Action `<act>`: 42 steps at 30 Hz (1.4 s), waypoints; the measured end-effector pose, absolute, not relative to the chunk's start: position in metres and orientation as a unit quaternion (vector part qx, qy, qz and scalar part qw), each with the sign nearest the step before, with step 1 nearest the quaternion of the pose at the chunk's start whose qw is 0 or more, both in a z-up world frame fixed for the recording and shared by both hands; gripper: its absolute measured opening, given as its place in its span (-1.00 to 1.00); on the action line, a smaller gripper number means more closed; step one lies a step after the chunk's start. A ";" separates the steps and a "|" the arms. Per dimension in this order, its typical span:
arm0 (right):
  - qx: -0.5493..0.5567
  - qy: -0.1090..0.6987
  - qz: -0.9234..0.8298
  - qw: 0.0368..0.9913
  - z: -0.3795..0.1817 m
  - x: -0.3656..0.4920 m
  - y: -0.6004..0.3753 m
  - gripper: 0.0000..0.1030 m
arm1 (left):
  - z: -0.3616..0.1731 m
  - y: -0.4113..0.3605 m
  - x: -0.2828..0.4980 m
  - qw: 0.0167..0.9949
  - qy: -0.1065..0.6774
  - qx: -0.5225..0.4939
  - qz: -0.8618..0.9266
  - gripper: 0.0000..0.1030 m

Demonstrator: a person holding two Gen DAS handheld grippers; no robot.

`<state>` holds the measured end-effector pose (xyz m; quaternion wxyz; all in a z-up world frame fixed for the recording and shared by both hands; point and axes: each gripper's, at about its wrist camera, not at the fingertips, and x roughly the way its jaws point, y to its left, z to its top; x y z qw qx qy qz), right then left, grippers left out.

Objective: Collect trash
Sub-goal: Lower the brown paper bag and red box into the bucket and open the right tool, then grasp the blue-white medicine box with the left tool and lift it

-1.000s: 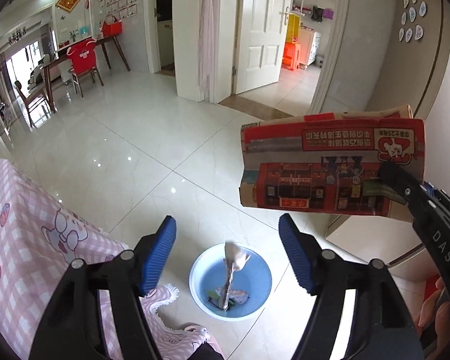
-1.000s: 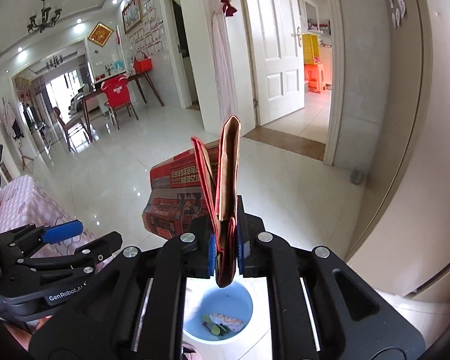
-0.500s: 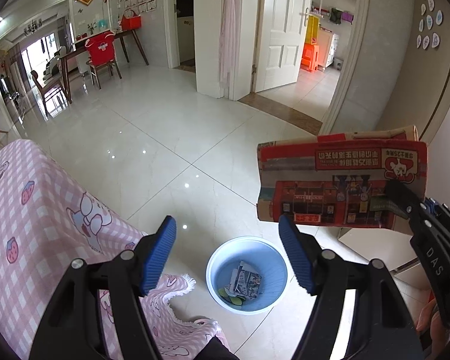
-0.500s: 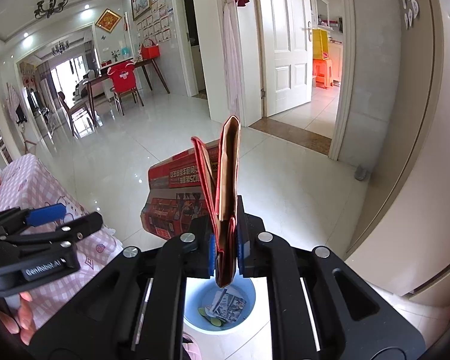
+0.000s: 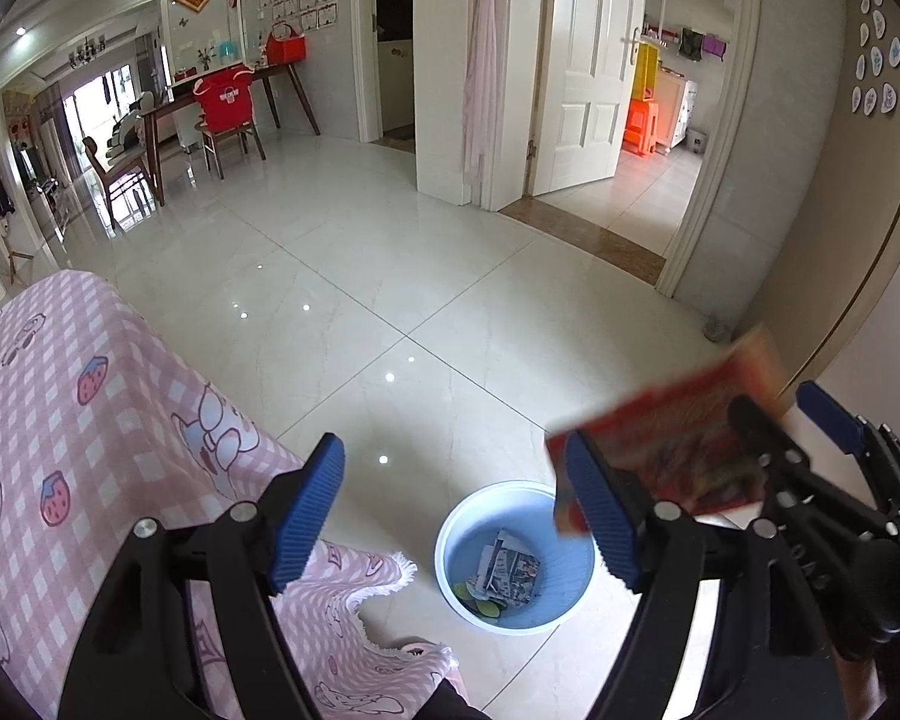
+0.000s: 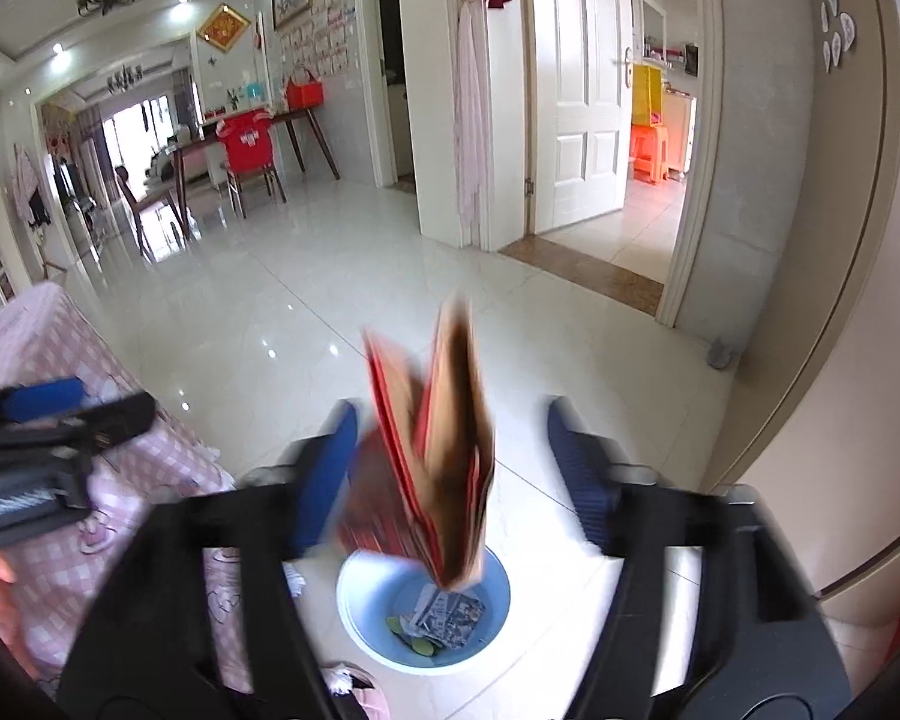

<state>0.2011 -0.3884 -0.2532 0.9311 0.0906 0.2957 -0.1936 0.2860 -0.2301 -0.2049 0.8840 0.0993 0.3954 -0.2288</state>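
- The right gripper (image 6: 447, 474) has just been opening its jaws; the flattened red carton (image 6: 432, 456) sits between the blue pads but neither presses on it, so it is let go and blurred, apparently dropping
- It was released there because the blue bin (image 6: 354, 594) stands on the floor right under it, already holding paper scraps
- The left gripper (image 5: 456, 522) is spread wide and empty, held aside above the bin's left so the drop path stays free
- Both tools tilt downward toward the bin; the pink checked cloth (image 5: 90, 420) lies at left
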 end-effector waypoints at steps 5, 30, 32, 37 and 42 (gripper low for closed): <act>0.111 0.320 -0.176 0.924 -0.269 0.209 -0.391 0.28 | -0.207 -0.225 0.284 0.885 0.393 0.106 -0.227 0.47; 0.040 0.238 -0.074 0.968 -0.164 0.180 -0.252 0.31 | -0.114 -0.078 0.236 0.935 0.314 0.052 -0.158 0.63; 0.031 0.235 -0.060 0.970 -0.159 0.181 -0.234 0.32 | -0.107 -0.059 0.233 0.939 0.308 0.045 -0.144 0.64; 0.006 0.234 -0.013 0.972 -0.150 0.188 -0.183 0.32 | -0.095 0.002 0.225 0.950 0.297 0.028 -0.096 0.66; -0.008 0.241 0.029 0.970 -0.148 0.201 -0.143 0.34 | -0.094 0.059 0.218 0.954 0.294 0.021 -0.046 0.68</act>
